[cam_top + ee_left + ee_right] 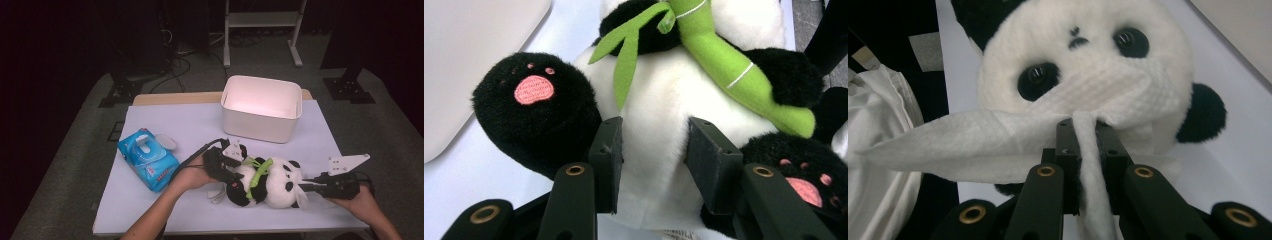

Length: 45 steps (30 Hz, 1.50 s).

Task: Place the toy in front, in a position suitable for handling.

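White bin (pixel 261 120) (probably empty) behind panda (pixel 270 182).

Open sheet lies left and front of the wipes pack (pixel 148 159) and right of the white bin (pixel 261 108); the plush panda (pixel 267 182) blocks the near middle, between both grippers

**No readable text on my feed**

I can make out red print on the blue wipes pack (pixel 148 159), but it is too small and blurred to read. I see no other lettering, numbers or signs.
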Each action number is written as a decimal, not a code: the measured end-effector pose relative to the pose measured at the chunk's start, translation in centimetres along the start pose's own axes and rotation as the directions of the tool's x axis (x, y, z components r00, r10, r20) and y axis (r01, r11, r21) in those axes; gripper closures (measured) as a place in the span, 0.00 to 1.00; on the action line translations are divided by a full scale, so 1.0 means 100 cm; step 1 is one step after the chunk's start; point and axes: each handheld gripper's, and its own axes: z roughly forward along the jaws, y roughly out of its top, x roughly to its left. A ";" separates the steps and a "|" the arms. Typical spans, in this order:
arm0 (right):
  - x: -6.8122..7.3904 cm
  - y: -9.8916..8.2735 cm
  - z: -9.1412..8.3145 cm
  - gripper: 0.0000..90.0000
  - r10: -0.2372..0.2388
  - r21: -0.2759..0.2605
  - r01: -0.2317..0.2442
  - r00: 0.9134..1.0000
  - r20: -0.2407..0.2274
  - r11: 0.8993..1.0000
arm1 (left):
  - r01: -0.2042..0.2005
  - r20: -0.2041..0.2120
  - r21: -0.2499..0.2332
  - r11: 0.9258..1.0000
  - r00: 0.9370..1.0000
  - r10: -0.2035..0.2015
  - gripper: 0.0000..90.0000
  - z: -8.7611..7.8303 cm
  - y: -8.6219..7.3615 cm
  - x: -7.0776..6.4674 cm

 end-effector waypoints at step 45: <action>0.012 0.023 0.003 0.92 -0.077 0.027 0.076 0.997 0.025 0.997 | 0.040 0.019 -0.022 0.999 0.999 -0.039 0.66 -0.003 -0.024 0.003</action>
